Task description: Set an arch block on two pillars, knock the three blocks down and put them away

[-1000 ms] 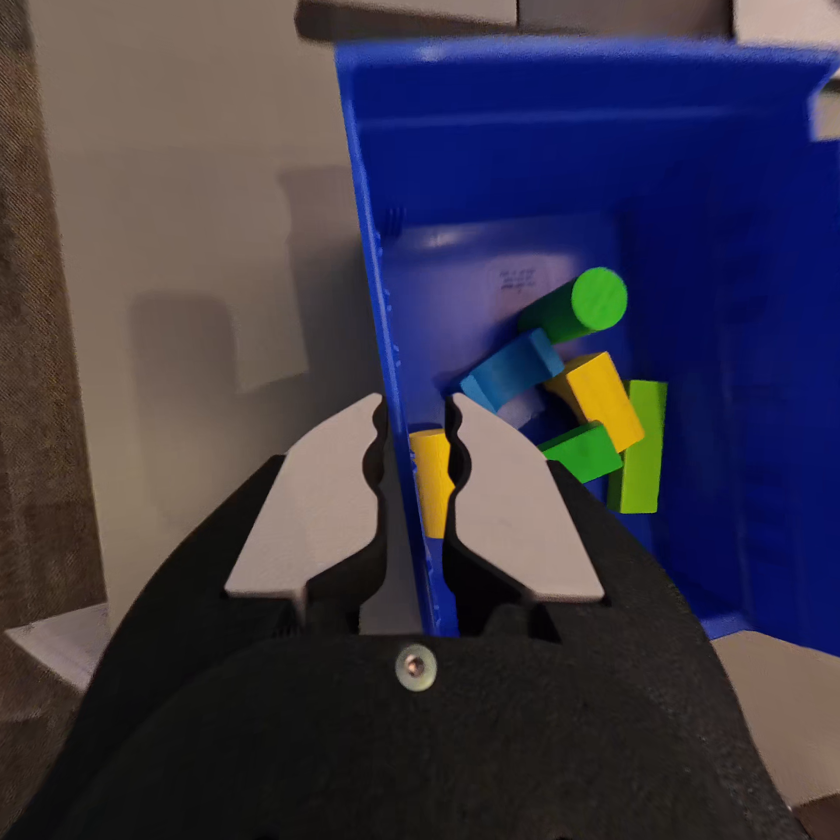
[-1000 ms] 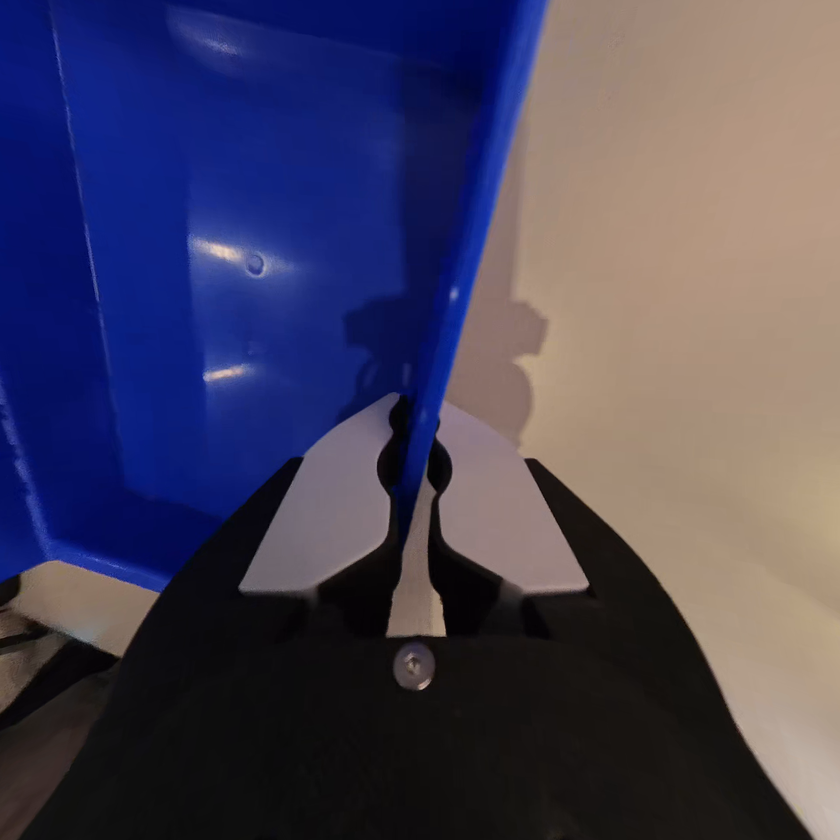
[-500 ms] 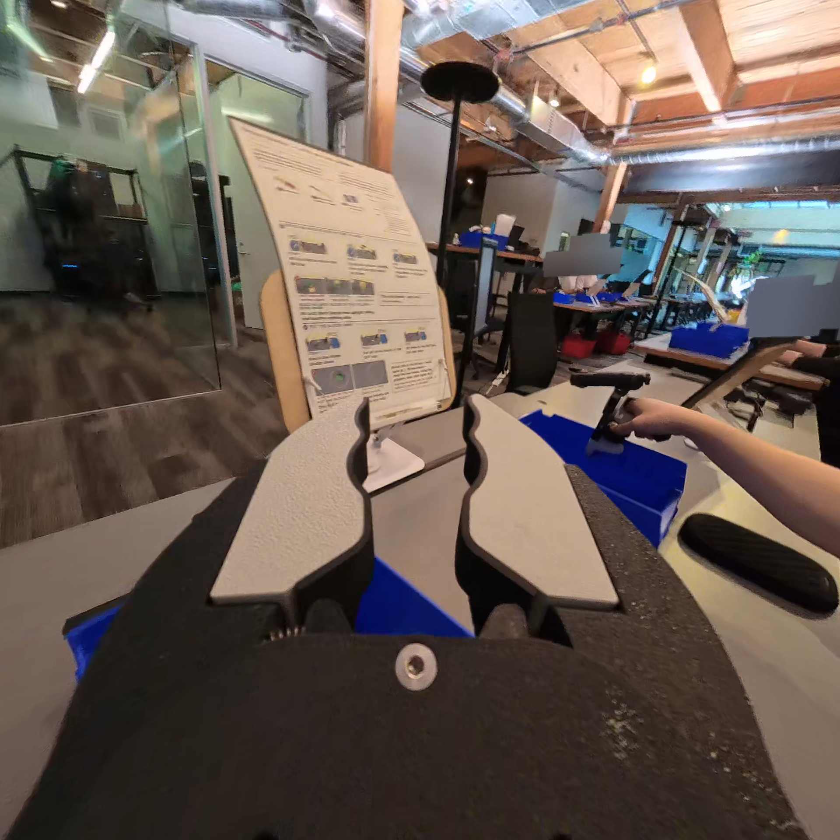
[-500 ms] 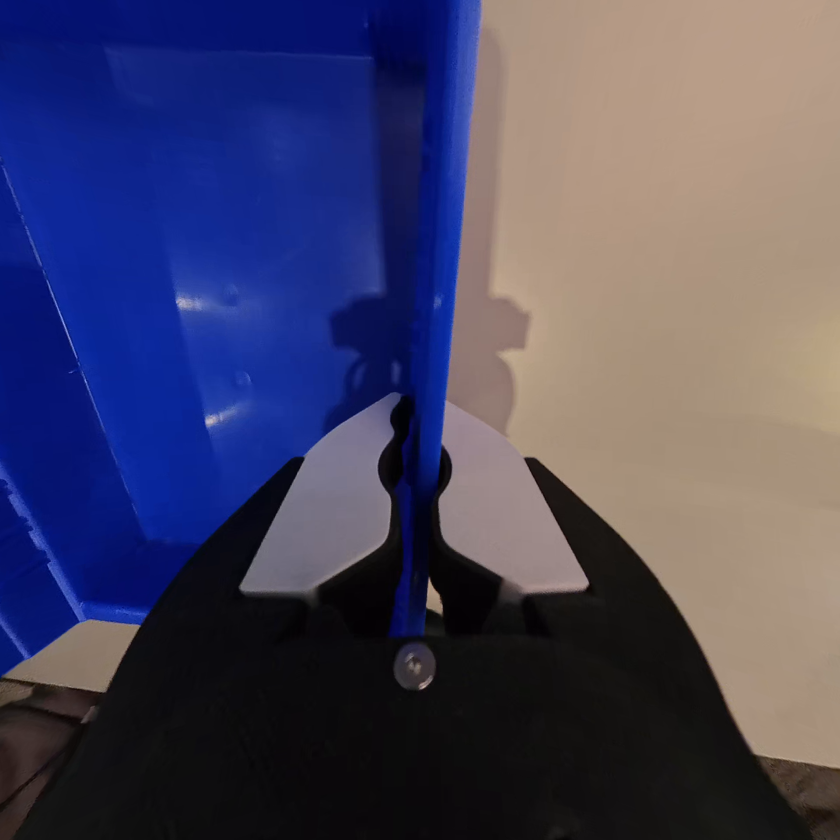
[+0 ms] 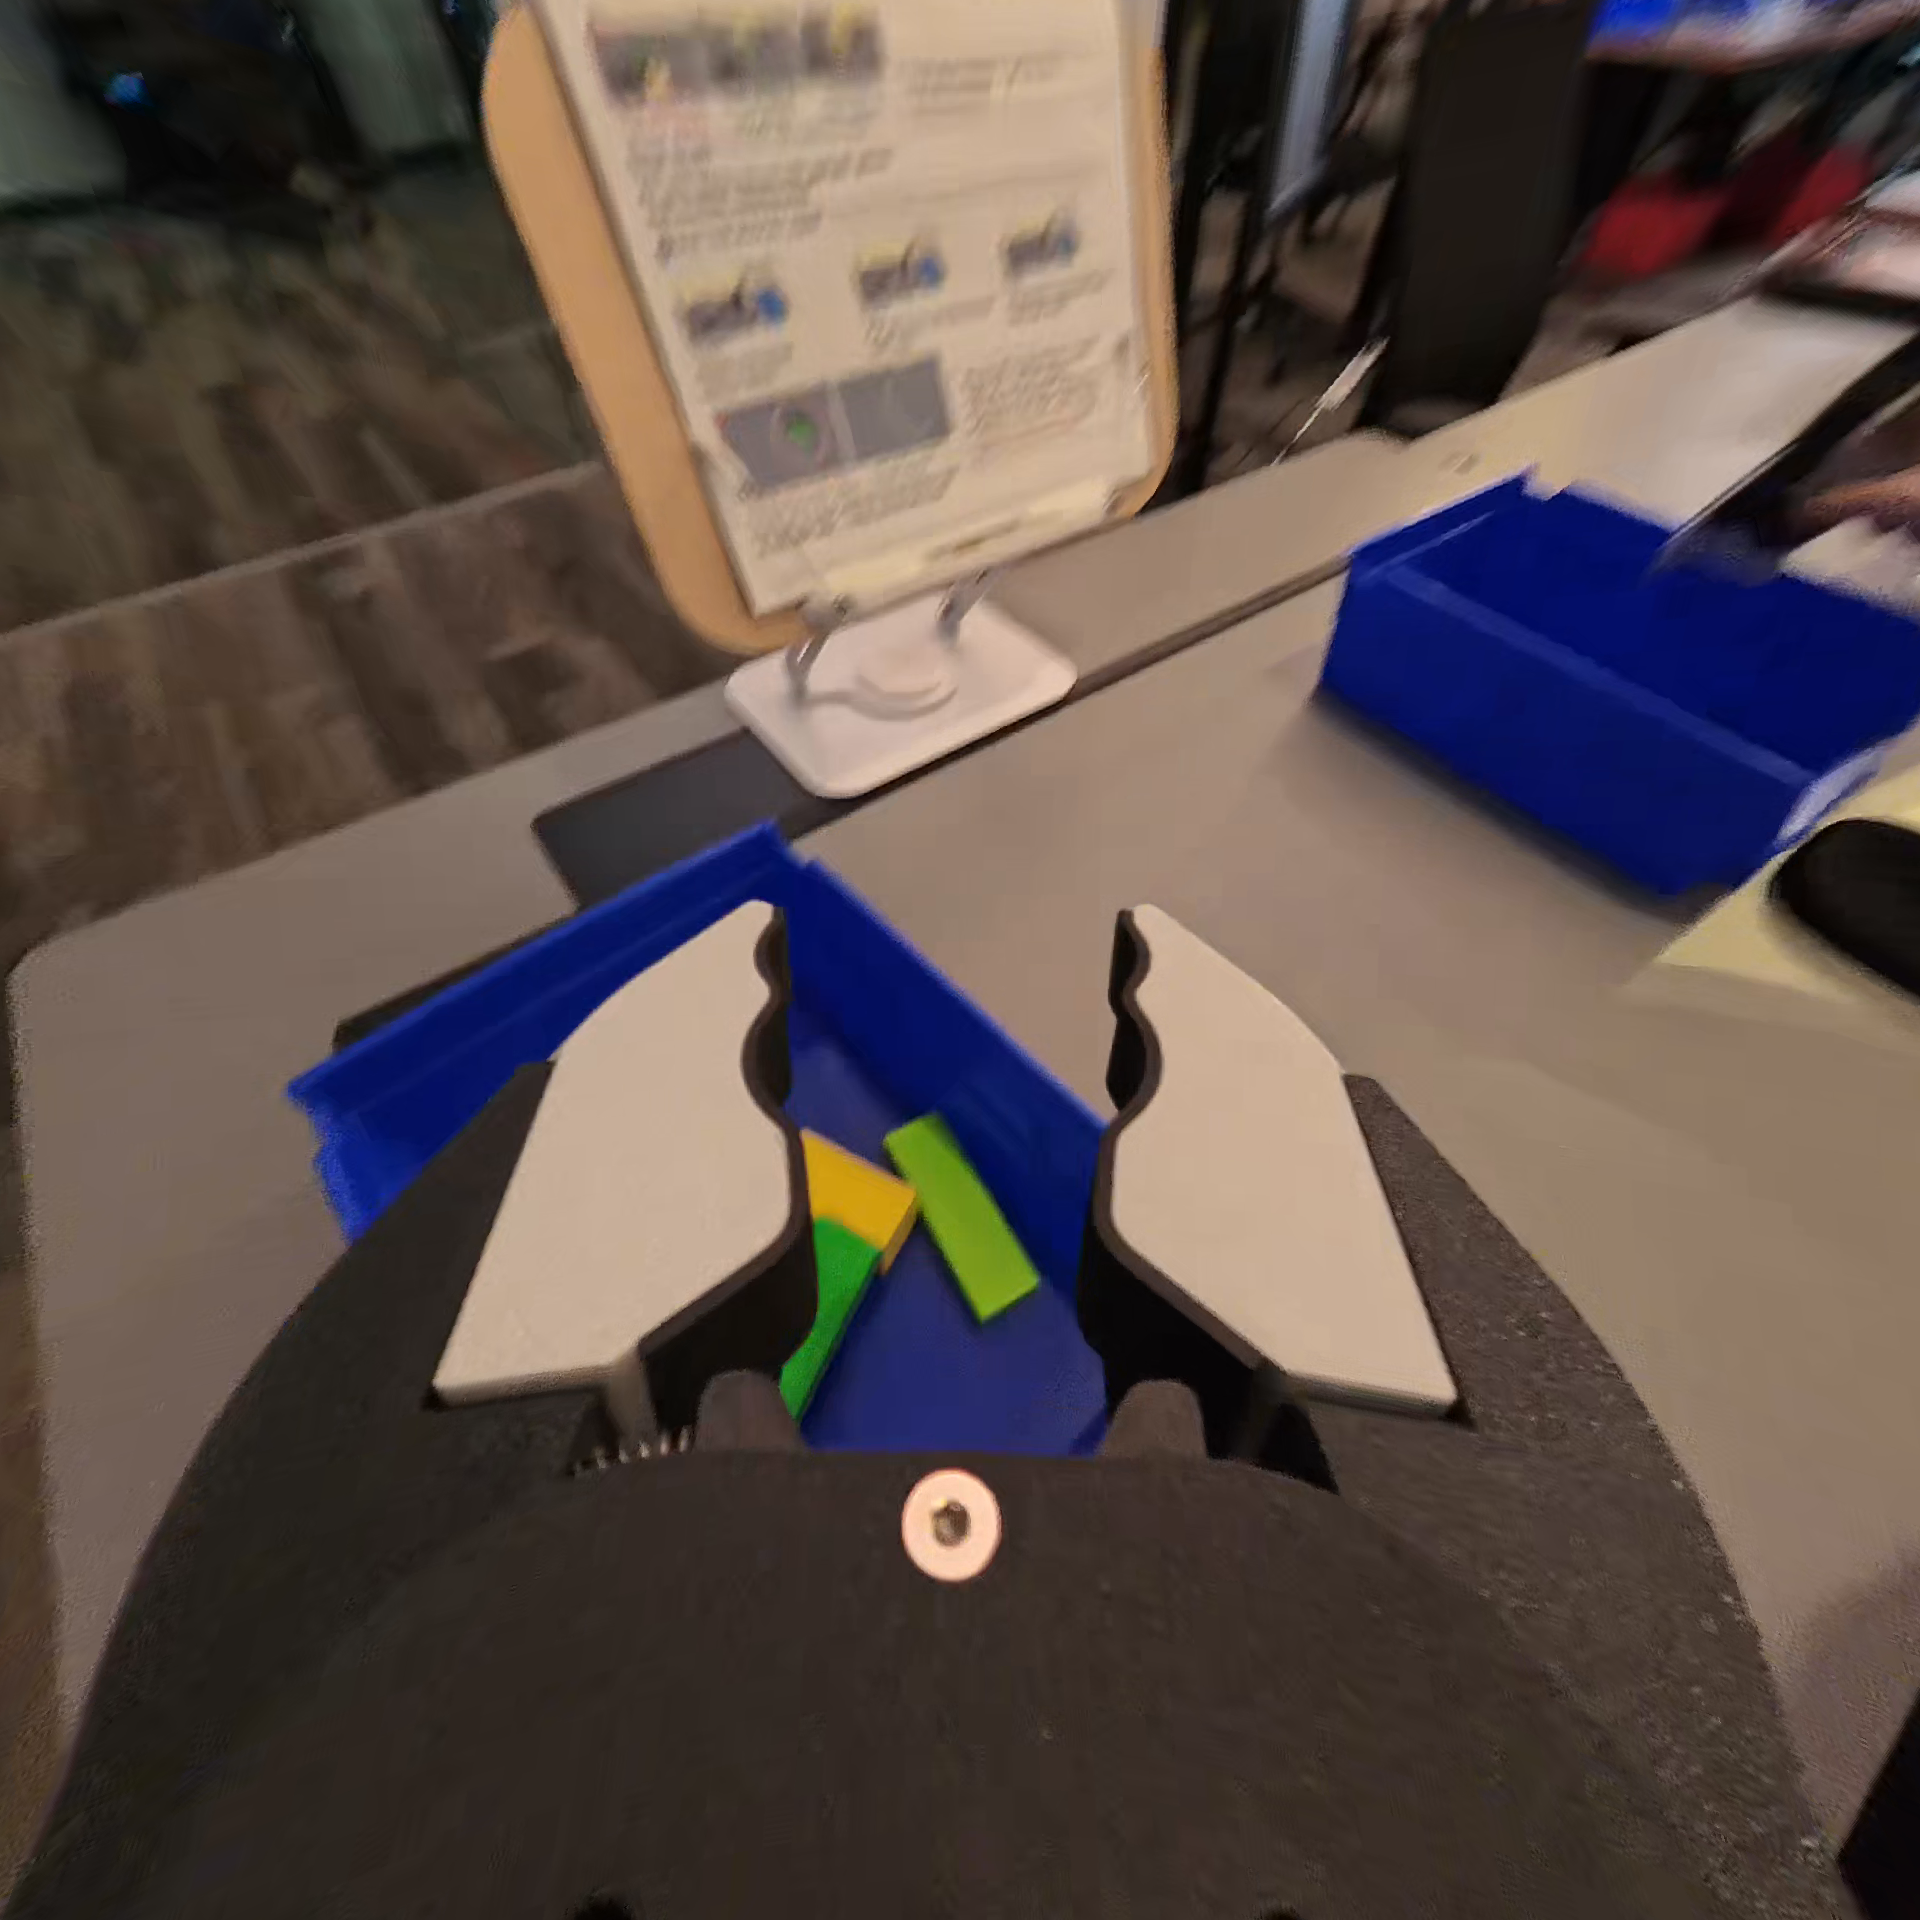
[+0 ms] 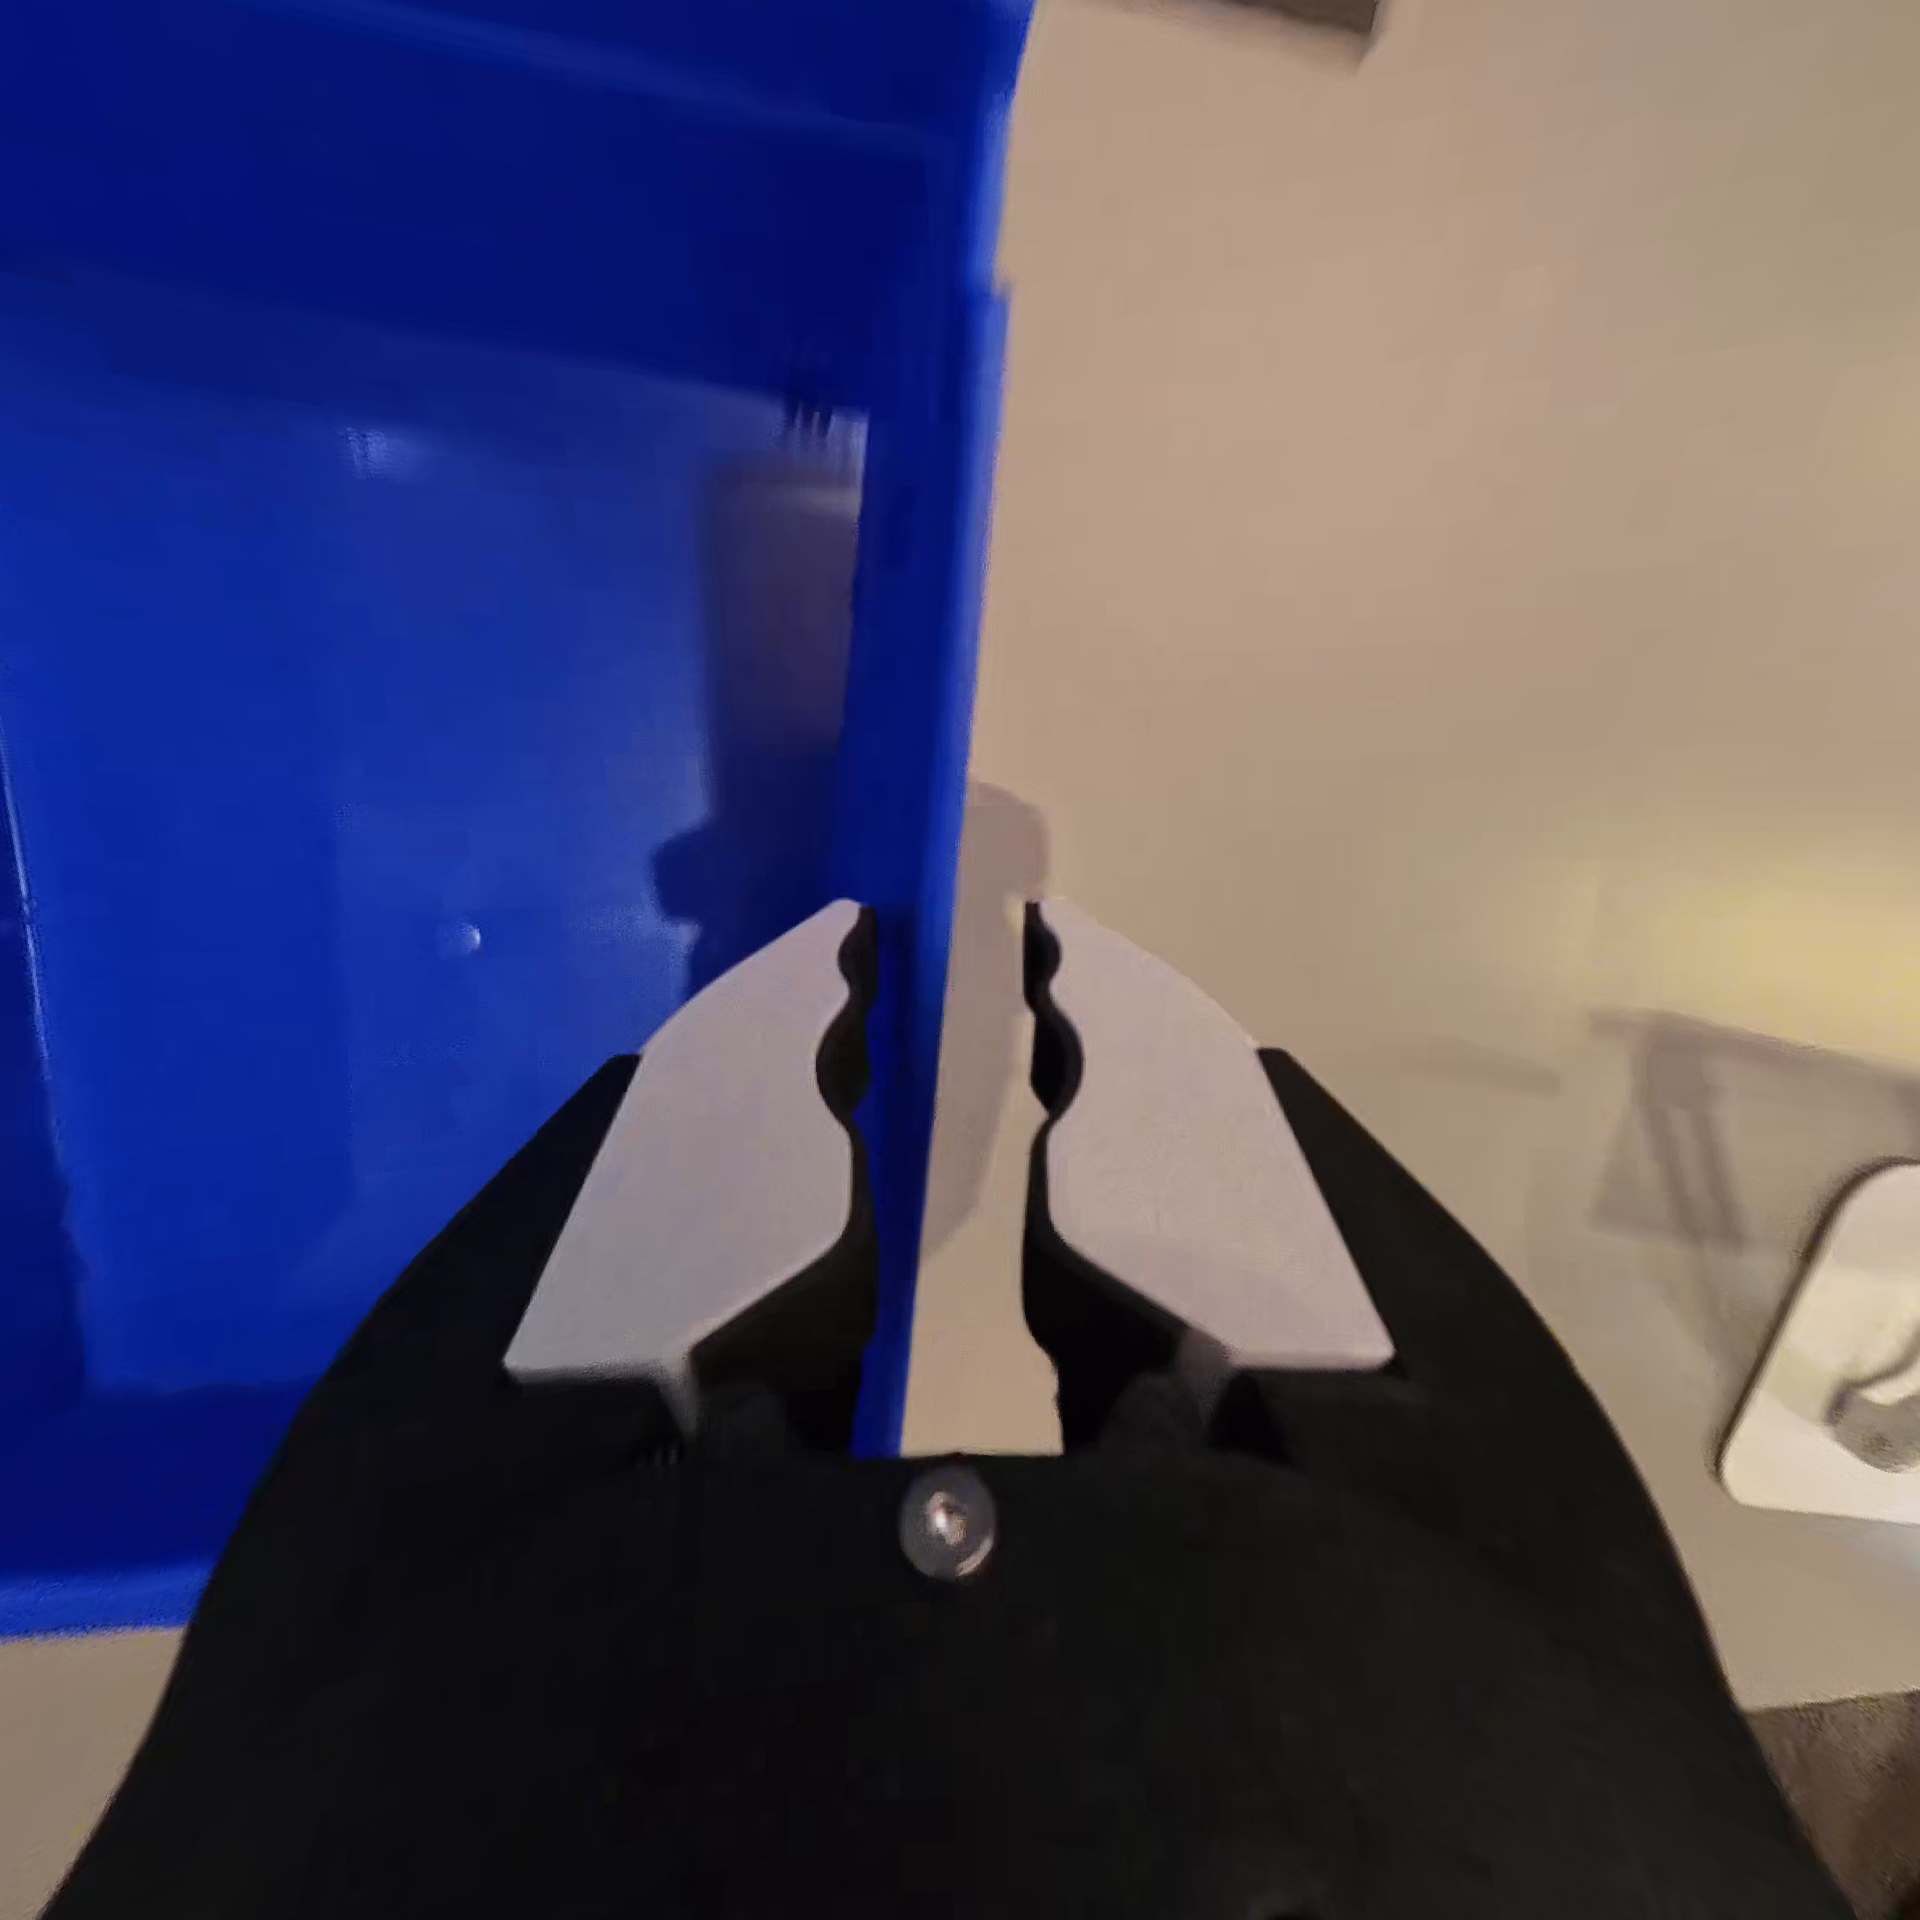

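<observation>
My left gripper [image 5: 945,925] is open and empty, hovering over a blue bin [image 5: 540,1039] at the table's near left. In the bin lie a yellow block [image 5: 852,1184], a flat light green block [image 5: 961,1216] and a darker green block [image 5: 831,1299], partly hidden behind my left finger. In the right wrist view my right gripper [image 6: 945,914] stands astride the side wall of a blue bin [image 6: 925,623]. Its jaws are parted, with a gap between the wall and the right finger. The part of this bin's inside that shows holds nothing.
A paper sign on a board stands on a white base [image 5: 904,707] at the table's back edge, also in the right wrist view [image 6: 1849,1351]. A second blue bin [image 5: 1610,675] sits far right. A black padded object [image 5: 1860,904] lies beside it. One gripper's finger ends stand about 70 cm off the other's. About 20 cm separates my left fingertips from the yellow block [image 5: 852,1184].
My left gripper let go of its bin's wall, swung up and back down, and opened wider. My right gripper, shut on its bin's wall before, has parted its jaws.
</observation>
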Motion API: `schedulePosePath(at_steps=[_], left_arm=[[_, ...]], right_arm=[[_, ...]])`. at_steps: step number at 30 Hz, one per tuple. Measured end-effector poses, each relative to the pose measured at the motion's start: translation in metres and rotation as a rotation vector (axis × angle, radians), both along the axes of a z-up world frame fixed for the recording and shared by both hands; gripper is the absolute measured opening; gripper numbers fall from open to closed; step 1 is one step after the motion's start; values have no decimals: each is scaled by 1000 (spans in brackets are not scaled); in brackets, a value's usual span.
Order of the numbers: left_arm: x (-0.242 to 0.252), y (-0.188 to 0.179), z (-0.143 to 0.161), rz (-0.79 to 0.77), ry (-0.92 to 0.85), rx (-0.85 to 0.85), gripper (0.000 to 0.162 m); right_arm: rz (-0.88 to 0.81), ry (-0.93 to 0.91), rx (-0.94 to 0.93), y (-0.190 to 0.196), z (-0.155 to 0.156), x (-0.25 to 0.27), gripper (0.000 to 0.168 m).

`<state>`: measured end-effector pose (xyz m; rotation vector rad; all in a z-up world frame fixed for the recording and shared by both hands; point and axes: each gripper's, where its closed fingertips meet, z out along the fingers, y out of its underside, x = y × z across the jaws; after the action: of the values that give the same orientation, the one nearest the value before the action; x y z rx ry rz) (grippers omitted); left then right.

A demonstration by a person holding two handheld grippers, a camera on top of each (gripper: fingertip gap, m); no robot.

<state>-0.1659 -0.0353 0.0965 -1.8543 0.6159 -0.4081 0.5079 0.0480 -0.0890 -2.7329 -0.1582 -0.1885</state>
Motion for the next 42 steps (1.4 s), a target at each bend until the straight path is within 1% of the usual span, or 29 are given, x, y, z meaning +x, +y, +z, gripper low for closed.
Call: schedulePosePath(at_steps=[1, 3, 4, 5, 6, 7, 8, 10, 12, 14, 16, 18, 20, 22, 25, 27, 29, 31, 32, 33, 35, 37, 39, 42], left_arm=[[-5, 3, -10, 34, 36, -40, 59], [-14, 7, -25, 85, 73, -111, 53], [-17, 8, -33, 101, 91, -151, 49], [-19, 10, -41, 107, 110, -186, 47], [-19, 11, -47, 100, 128, -207, 46], [-18, 12, -53, 83, 144, -214, 44], [-17, 14, -58, 76, 155, -227, 44], [-20, 19, -69, 102, 180, -268, 45], [-24, 31, -77, 142, 201, -267, 47], [-25, 45, -86, 175, 203, -276, 48], [-22, 61, -93, 192, 198, -260, 49], [-23, 78, -106, 224, 208, -263, 49], [-30, 92, -123, 272, 248, -275, 49], [-38, 103, -139, 314, 265, -292, 49], [-42, 107, -160, 311, 243, -361, 52], [-45, 106, -171, 309, 247, -406, 55], [-50, 105, -182, 317, 278, -442, 55], [-51, 105, -190, 313, 297, -465, 54], [-49, 106, -192, 305, 289, -472, 53], [-47, 106, -194, 298, 275, -480, 53], [-45, 107, -198, 293, 261, -503, 53], [-46, 106, -202, 295, 268, -524, 53], [-48, 106, -206, 300, 278, -535, 52], [-45, 109, -207, 294, 270, -532, 50]], right_arm=[[-7, -40, 88, 4, 18, 3, 30], [-35, -148, 301, 11, 67, 9, 32], [-37, -164, 416, 12, 93, 6, 32], [-13, -143, 544, 14, 119, -4, 31], [30, -92, 679, 15, 145, -20, 32], [97, -17, 801, 14, 168, -40, 36], [183, 69, 910, 10, 188, -62, 46], [346, 233, 1090, 0, 220, -101, 49], [435, 378, 1127, -8, 230, -127, 49], [485, 460, 1143, -12, 232, -143, 49], [499, 509, 1217, -15, 243, -151, 49], [523, 611, 1296, -23, 256, -160, 50], [550, 685, 1310, -30, 262, -168, 50], [553, 680, 1295, -30, 261, -172, 50], [558, 647, 1313, -31, 261, -170, 46], [593, 627, 1350, -35, 264, -169, 38], [557, 595, 1390, -34, 267, -159, 32], [506, 561, 1349, -27, 259, -148, 30], [450, 504, 1271, -17, 246, -137, 30], [389, 418, 1158, -5, 226, -123, 30], [287, 231, 865, 11, 172, -88, 42], [194, 95, 604, 14, 121, -54, 42], [137, 74, 437, 13, 84, -38, 43], [95, 144, 262, 9, 47, -40, 46]])
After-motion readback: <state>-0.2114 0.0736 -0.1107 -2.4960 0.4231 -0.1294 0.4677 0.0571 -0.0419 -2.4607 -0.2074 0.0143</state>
